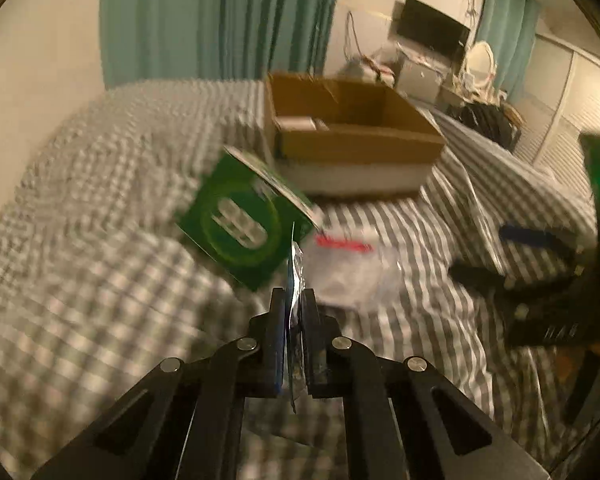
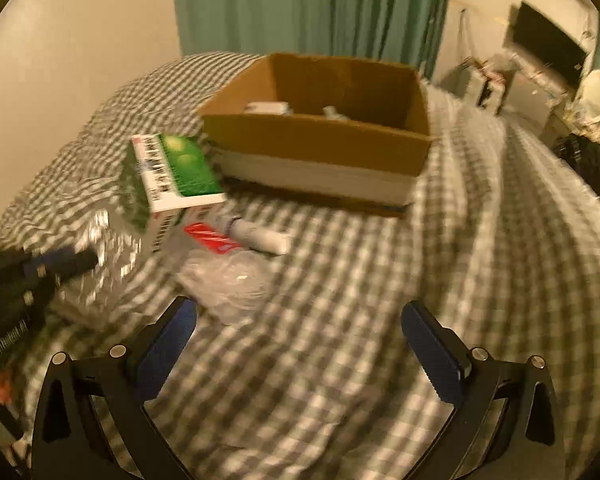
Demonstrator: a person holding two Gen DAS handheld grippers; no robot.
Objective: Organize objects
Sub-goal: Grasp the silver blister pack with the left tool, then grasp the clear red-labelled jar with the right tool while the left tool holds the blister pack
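My left gripper (image 1: 293, 294) is shut on a thin silvery foil packet (image 1: 295, 276), held edge-on above the checked bedspread. Just beyond it lie a green and white box (image 1: 240, 226) and a clear plastic bag with a red strip (image 1: 350, 268). An open cardboard box (image 1: 352, 128) stands farther back with small items inside. In the right wrist view my right gripper (image 2: 300, 320) is open over bare bedspread, with the clear bag (image 2: 228, 280), a white tube (image 2: 260, 236), a red strip (image 2: 212, 238) and the green box (image 2: 172, 172) ahead. The left gripper (image 2: 76, 260) appears at far left over foil (image 2: 100, 280).
The cardboard box (image 2: 320, 148) sits mid-bed on a white base. The other gripper's dark body (image 1: 560, 280) fills the right side of the left wrist view. A wall and green curtain (image 2: 312, 4) stand behind the bed; a TV (image 1: 432, 32) and cluttered furniture lie at far right.
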